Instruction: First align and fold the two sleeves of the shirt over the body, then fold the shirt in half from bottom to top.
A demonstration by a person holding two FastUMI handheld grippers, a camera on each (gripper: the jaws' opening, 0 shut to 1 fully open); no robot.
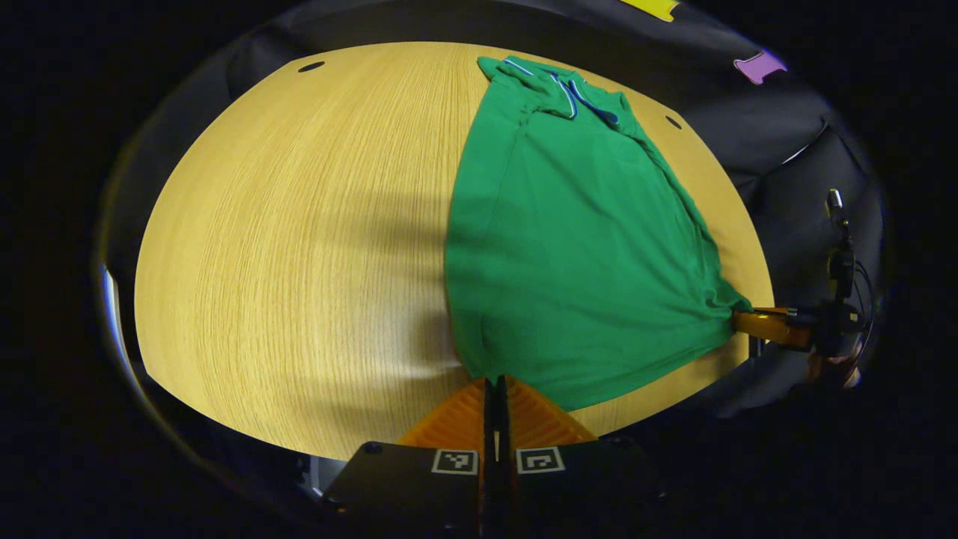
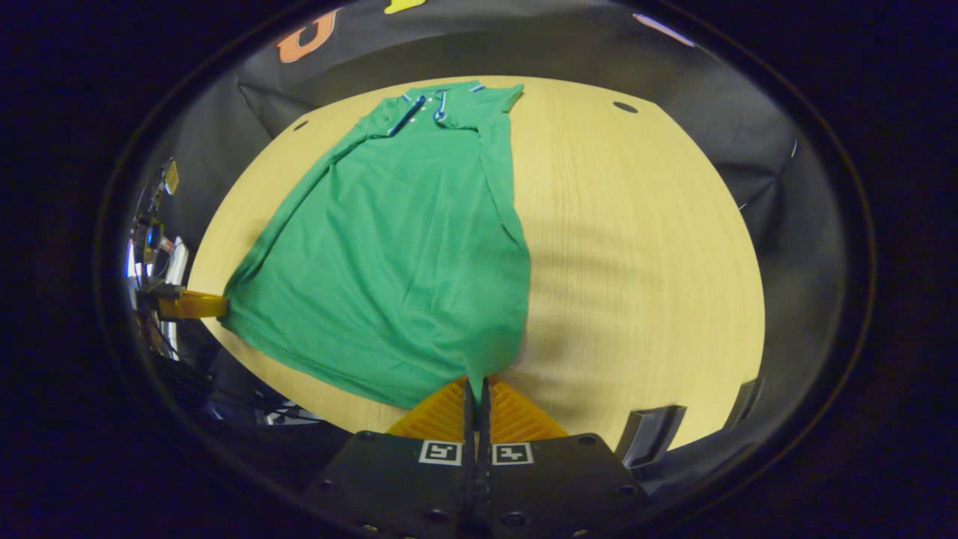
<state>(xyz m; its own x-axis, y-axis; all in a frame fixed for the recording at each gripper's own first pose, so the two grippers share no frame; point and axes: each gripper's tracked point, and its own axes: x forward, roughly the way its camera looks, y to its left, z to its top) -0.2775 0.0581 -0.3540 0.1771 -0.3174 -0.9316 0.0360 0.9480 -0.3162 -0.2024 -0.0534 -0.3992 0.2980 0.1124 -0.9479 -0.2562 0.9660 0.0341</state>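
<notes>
A green polo shirt (image 1: pixel 569 247) with blue-and-white trim lies on the round wooden table (image 1: pixel 299 247), collar at the far side, both sleeves folded in over the body. My left gripper (image 1: pixel 495 383) is shut on one bottom hem corner, and my right gripper (image 2: pixel 476 383) is shut on the other corner of the shirt (image 2: pixel 397 254). Both corners are pulled taut and slightly raised off the table (image 2: pixel 644 262). In the left gripper view the right gripper (image 1: pixel 737 313) pinches the hem at the far right. In the right gripper view the left gripper (image 2: pixel 221 307) holds the hem at the left edge.
Black cloth surrounds the table on the far side. Small dark holes (image 1: pixel 310 67) mark the tabletop near its far rim. A hand (image 1: pixel 831 363) holds the right gripper past the table edge. A dark bracket (image 2: pixel 647 430) sits under the near edge.
</notes>
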